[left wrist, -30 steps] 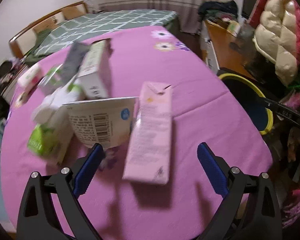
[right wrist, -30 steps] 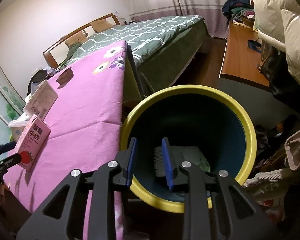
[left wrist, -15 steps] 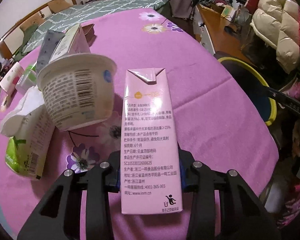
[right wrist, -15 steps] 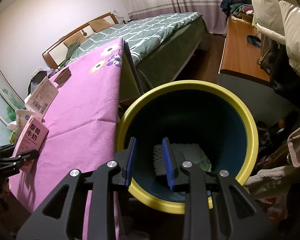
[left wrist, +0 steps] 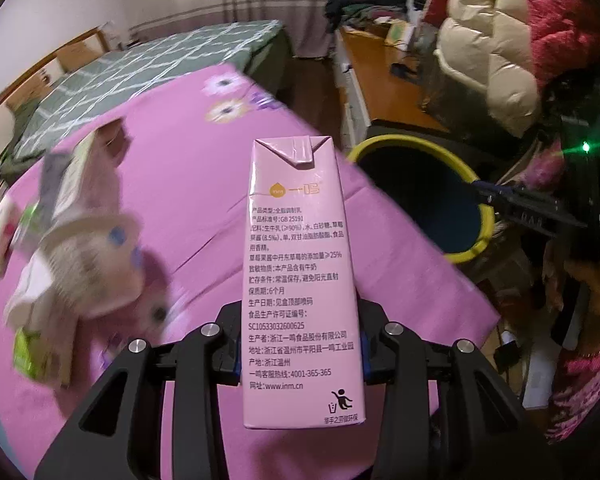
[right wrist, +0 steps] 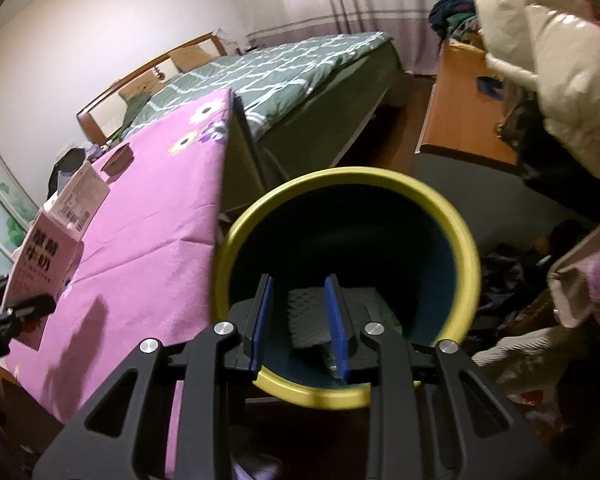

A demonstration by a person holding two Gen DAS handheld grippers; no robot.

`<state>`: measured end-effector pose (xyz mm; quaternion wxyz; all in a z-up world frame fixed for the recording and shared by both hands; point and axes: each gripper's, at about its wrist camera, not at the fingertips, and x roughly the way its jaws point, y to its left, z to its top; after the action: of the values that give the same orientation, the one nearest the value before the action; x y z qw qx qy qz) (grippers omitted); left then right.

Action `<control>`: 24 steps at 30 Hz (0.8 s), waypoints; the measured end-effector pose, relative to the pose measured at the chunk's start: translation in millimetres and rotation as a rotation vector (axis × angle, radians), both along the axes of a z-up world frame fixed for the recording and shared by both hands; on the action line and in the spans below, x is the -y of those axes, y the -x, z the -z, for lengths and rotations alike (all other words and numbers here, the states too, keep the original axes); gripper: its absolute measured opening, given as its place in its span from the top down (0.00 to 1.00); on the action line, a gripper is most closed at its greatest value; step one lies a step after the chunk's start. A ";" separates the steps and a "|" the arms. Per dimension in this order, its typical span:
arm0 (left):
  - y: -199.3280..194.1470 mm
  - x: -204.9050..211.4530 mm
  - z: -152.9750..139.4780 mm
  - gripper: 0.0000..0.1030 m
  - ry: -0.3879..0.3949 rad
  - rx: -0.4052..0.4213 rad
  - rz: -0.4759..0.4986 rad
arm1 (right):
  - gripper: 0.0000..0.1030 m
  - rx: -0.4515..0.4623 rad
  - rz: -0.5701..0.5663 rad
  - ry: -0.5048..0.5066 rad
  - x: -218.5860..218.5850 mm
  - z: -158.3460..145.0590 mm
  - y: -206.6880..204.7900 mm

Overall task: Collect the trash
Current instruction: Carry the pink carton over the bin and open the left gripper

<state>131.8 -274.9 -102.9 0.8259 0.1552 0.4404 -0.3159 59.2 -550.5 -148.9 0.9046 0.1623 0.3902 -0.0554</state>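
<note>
My left gripper (left wrist: 300, 352) is shut on a pink milk carton (left wrist: 300, 272) and holds it upright above the pink tablecloth (left wrist: 188, 184). The carton also shows in the right wrist view (right wrist: 40, 264), at the far left. The yellow-rimmed bin (left wrist: 428, 196) stands beside the table's right edge; it fills the right wrist view (right wrist: 344, 280), with crumpled trash (right wrist: 312, 316) at its bottom. My right gripper (right wrist: 298, 320) hovers over the bin's near rim, its blue fingers (right wrist: 260, 320) a small gap apart with nothing between them.
Blurred trash lies on the table's left: a white cup (left wrist: 88, 264), a tilted box (left wrist: 76, 176), a green packet (left wrist: 28, 352). A bed (right wrist: 284, 76) is behind the table, a wooden desk (right wrist: 464, 104) and padded jackets (left wrist: 500, 48) to the right.
My left gripper closed on the pink carton, lifted it off the table and swung right toward the bin. My right gripper stayed over the bin, shifting slightly.
</note>
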 end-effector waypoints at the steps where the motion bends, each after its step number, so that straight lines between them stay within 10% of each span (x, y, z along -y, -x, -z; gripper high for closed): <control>1: -1.5 6.7 -0.9 0.62 0.003 0.001 0.013 | 0.74 0.002 0.012 0.009 2.7 -1.1 4.1; 24: -46.0 222.1 58.0 0.61 -0.046 -0.103 0.216 | 0.63 -0.041 0.183 0.035 71.1 21.0 51.0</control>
<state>177.8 -497.0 -160.8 0.7595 0.2042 0.4703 -0.4004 8.2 -621.6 -169.9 0.8903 0.1802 0.3911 -0.1480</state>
